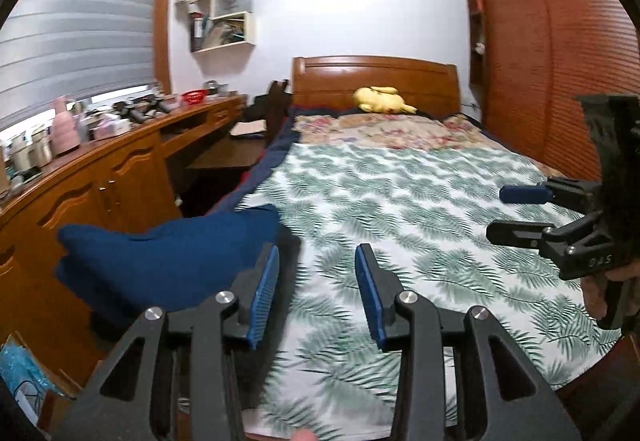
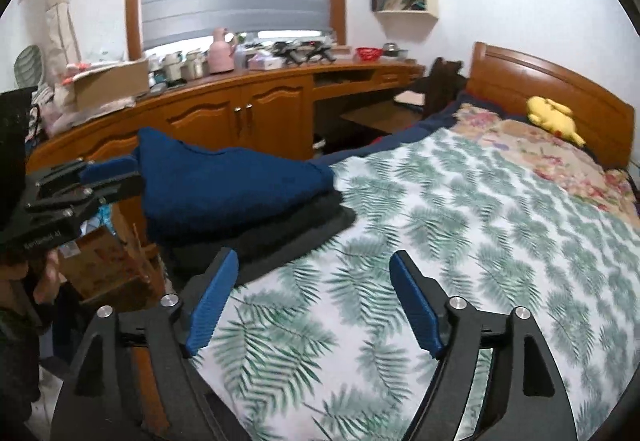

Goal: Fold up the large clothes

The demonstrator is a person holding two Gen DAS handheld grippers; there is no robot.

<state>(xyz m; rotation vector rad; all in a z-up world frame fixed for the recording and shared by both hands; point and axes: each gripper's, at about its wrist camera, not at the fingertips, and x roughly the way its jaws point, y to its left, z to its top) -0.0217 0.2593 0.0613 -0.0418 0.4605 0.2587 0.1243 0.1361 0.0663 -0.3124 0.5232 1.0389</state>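
A folded dark blue garment [image 2: 224, 181] lies on top of a dark grey folded one [image 2: 288, 237] at the left edge of the bed [image 2: 460, 241], which has a leaf-print cover. In the left wrist view the blue garment [image 1: 160, 261] sits just left of my left gripper [image 1: 316, 253], whose blue pads stand apart with nothing between them. My right gripper [image 2: 312, 261] is open wide over the bedcover, empty, to the right of the stack. Each gripper shows in the other's view: the right gripper [image 1: 496, 213] at right, the left gripper [image 2: 112, 177] at left, beside the blue garment.
A long wooden cabinet [image 2: 240, 109] cluttered with bottles and boxes runs along the window wall left of the bed. A yellow plush toy [image 1: 382, 100] lies by the headboard. A wooden wardrobe [image 1: 560, 61] stands to the right. Cardboard boxes [image 2: 104, 261] sit on the floor.
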